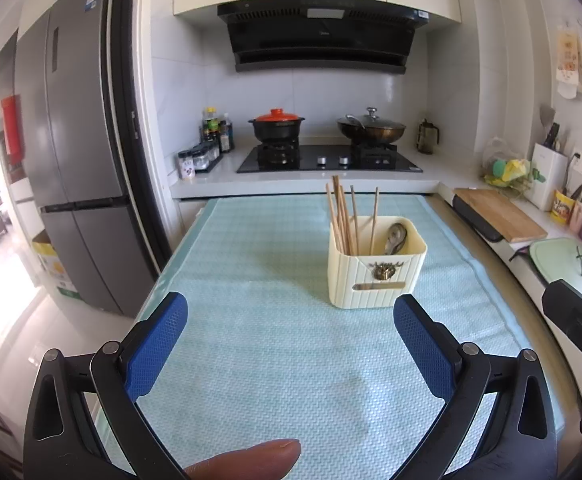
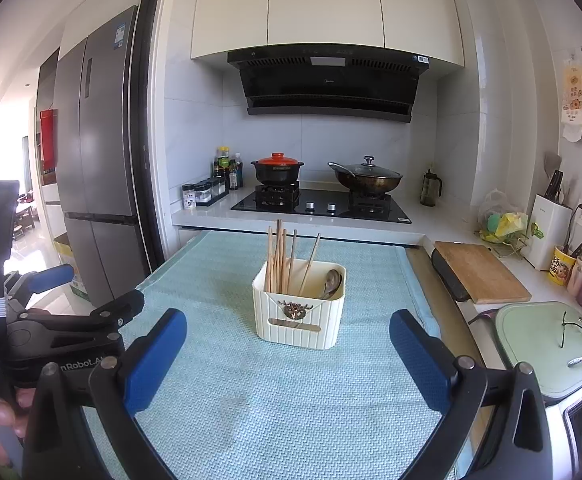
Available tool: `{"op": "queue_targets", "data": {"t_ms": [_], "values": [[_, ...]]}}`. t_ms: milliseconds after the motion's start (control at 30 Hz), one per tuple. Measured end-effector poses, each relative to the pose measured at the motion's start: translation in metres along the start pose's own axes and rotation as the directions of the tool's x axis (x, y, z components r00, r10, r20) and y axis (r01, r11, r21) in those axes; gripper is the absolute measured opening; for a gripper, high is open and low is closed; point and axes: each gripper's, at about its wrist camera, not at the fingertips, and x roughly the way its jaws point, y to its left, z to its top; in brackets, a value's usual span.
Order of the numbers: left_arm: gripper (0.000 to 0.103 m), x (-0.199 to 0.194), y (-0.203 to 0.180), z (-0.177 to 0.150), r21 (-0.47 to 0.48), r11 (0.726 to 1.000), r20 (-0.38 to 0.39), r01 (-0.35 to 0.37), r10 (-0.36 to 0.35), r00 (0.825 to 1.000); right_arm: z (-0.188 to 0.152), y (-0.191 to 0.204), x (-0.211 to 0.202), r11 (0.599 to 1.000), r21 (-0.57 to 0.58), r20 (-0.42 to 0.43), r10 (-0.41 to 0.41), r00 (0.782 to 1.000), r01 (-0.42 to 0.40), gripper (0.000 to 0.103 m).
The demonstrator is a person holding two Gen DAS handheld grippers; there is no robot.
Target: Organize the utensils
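**Both grippers spread wide, utensil holder alone on the cloth**

Left wrist view. The left gripper (image 1: 291, 340) has its blue fingers (image 1: 157, 350) wide apart, nothing between them. A fingertip (image 1: 247, 460) pokes in at 6 o'clock. The cream holder (image 1: 375, 270) stands upright on the pale green cloth (image 1: 259, 280), at about 1 o'clock from the gripper and apart from it. Wooden chopsticks (image 1: 343, 216) lean in its left part; a metal spoon (image 1: 396, 237) sits in its right part. A piece of the right gripper (image 1: 575, 320) shows at 3 o'clock.

Right wrist view. The right gripper (image 2: 287, 348) is also spread wide, empty. The holder (image 2: 298, 304) stands at 12 o'clock, just beyond the fingertips, not touching. Chopsticks (image 2: 281, 258) left, spoon (image 2: 332, 283) right. The left gripper (image 2: 67, 320) shows at 9 o'clock. A stove (image 2: 323, 206) with two pots is behind, and a wooden board (image 2: 479, 272) lies at 2 o'clock.
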Motion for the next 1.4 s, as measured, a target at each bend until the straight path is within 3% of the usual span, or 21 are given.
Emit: {"op": "queue_targets", "data": {"t_ms": [1400], "values": [[0.103,0.0,-0.0013,-0.0003,0.003,1.0,-0.006,0.005,-0.005,1.0,-0.0021,0.0011,-0.0016,1.0,-0.009,0.007,0.008,1.0,-0.008,0.103]]}}
